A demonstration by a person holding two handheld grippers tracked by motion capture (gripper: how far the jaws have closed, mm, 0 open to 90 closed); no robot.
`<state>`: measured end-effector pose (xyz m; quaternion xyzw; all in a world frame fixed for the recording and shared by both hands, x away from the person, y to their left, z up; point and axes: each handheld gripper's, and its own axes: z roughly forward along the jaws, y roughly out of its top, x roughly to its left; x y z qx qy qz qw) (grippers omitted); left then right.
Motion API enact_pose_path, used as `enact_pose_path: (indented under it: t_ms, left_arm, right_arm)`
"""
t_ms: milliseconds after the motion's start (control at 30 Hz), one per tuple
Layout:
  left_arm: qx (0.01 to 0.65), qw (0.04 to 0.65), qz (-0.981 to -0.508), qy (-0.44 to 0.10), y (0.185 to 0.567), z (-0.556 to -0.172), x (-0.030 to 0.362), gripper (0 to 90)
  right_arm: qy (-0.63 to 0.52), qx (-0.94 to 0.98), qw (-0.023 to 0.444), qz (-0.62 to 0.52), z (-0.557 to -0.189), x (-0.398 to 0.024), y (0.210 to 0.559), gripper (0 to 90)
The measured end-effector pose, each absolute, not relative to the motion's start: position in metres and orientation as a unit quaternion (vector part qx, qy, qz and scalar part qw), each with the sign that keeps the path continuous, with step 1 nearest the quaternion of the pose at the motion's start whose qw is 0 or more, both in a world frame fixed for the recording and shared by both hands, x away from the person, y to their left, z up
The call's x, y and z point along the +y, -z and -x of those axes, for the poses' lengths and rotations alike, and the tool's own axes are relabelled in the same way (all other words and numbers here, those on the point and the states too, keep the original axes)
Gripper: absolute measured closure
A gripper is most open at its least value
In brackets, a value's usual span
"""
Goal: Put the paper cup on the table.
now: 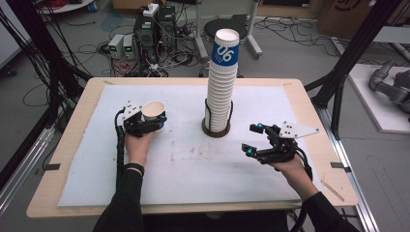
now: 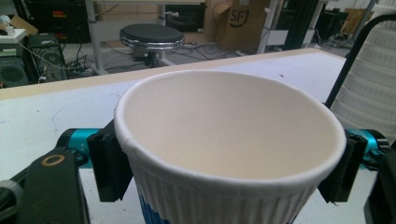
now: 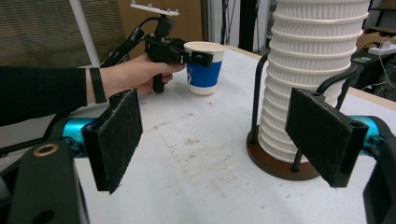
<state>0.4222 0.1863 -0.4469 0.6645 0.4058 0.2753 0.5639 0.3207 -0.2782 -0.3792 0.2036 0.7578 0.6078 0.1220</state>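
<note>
While the left claw (image 1: pixel 153 119) clamps a paper cup (image 1: pixel 153 110), right claw (image 1: pixel 253 139) apart, empty, near cup stack (image 1: pixel 221 82)

The wooden table (image 1: pixel 309 104) carries a white mat (image 1: pixel 193 164) with brownish stains. On the grey floor (image 1: pixel 290 53), at 11 o'clock, stand electronic boxes (image 1: pixel 145 34) among tangled cables (image 1: pixel 92 50). At 12 o'clock is a round black stool (image 2: pixel 150 36), and behind it probably cardboard boxes (image 2: pixel 238 21).

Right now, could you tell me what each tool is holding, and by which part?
The left tool grips a paper cup by its upper wall, just under the rim. The right tool holds nothing.
</note>
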Motion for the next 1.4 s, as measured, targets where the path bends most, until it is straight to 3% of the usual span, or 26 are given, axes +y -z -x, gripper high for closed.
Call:
enact_pose_path:
  t_ms: [1300, 1400]
  left_arm:
    - [0.405, 0.526, -0.700, -0.263, 0.4443, -0.4152, 0.1826, 16.3]
    - [0.408, 0.522, -0.702, -0.260, 0.4450, -0.4153, 0.1819, 12.8]
  right_arm:
    - [-0.611, 0.757, 0.121, -0.201, -0.3228, -0.2770, 0.3794, 19.5]
    - [-0.611, 0.756, 0.121, -0.200, -0.3229, -0.2771, 0.3795, 19.5]
